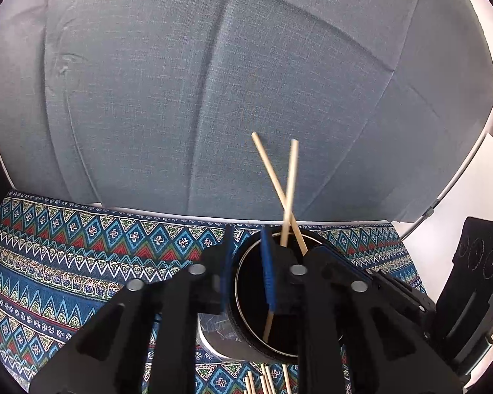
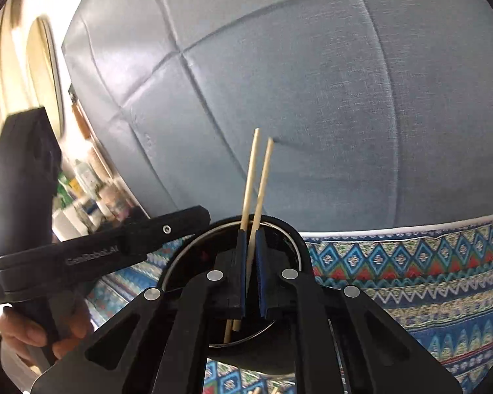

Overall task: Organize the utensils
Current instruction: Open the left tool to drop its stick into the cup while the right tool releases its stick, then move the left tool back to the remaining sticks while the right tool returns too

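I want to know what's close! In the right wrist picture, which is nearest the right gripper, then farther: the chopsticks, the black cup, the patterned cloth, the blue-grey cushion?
1. Chopsticks, between the right gripper fingers.
2. Black cup, just beneath.
3. Patterned cloth, lower right.
4. Blue-grey cushion, behind everything.

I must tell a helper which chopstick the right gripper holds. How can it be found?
On the patterned cloth stands a black cup with two chopsticks. The held chopstick runs between the right gripper's blue pads; the other chopstick stands just left, outside them.
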Tool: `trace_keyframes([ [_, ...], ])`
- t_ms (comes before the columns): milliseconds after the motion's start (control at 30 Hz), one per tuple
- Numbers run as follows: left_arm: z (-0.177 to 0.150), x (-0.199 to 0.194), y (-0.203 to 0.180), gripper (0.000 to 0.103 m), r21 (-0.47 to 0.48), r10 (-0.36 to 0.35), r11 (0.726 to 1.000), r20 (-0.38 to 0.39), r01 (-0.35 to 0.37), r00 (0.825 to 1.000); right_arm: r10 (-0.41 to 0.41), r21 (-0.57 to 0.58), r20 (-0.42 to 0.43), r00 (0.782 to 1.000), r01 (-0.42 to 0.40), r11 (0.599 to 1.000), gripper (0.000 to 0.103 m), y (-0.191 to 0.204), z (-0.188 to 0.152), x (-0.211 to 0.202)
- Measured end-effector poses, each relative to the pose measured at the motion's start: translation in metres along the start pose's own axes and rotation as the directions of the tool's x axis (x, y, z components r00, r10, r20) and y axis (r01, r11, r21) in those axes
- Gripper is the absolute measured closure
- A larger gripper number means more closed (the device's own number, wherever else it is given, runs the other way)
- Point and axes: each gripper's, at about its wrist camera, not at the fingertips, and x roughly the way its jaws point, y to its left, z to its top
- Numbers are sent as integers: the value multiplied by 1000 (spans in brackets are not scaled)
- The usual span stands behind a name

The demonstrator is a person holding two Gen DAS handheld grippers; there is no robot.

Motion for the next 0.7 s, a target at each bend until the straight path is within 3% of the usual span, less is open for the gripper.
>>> trace_keyframes([
  [33, -1, -2, 1, 65, -3, -1, 1000, 5, 1, 1000, -19, -23, -38, 999, 18, 1000, 97, 4, 3, 2],
  [133, -2, -8, 2, 65, -17, -5, 1000, 16, 5, 1000, -69, -47, -135, 988, 63, 997, 97, 10, 10, 9],
  [300, -1, -19, 10, 58, -40, 2, 999, 27, -1, 1000, -137, -105, -296, 945, 110, 988, 94, 21, 19, 26],
  [333, -1, -20, 11, 54, -41, 7, 999, 27, -6, 1000, -139, -127, -332, 933, 102, 987, 90, 25, 20, 30],
  [400, 0, -26, 15, 53, -52, 9, 999, 33, -7, 999, -131, -169, -407, 904, 66, 983, 68, 33, 21, 39],
  [433, 0, -31, 16, 52, -58, 7, 998, 40, -5, 999, -150, -205, -443, 884, 63, 977, 64, 40, 21, 46],
  [500, 1, -40, 20, 49, -69, 10, 998, 58, -6, 998, -205, -271, -473, 857, 80, 959, 47, 51, 22, 55],
  [567, 2, -49, 26, 45, -78, 26, 997, 70, -20, 997, -217, -270, -457, 862, 98, 958, 45, 53, 24, 52],
  [633, 2, -59, 35, 39, -91, 40, 995, 85, -32, 996, -184, -219, -445, 877, 92, 971, 36, 53, 24, 42],
  [667, 2, -63, 39, 39, -96, 47, 995, 91, -38, 995, -211, -229, -427, 879, 121, 966, 26, 53, 23, 36],
  [700, 3, -68, 42, 38, -101, 54, 994, 94, -44, 994, -220, -241, -411, 885, 128, 962, 26, 56, 23, 31],
])
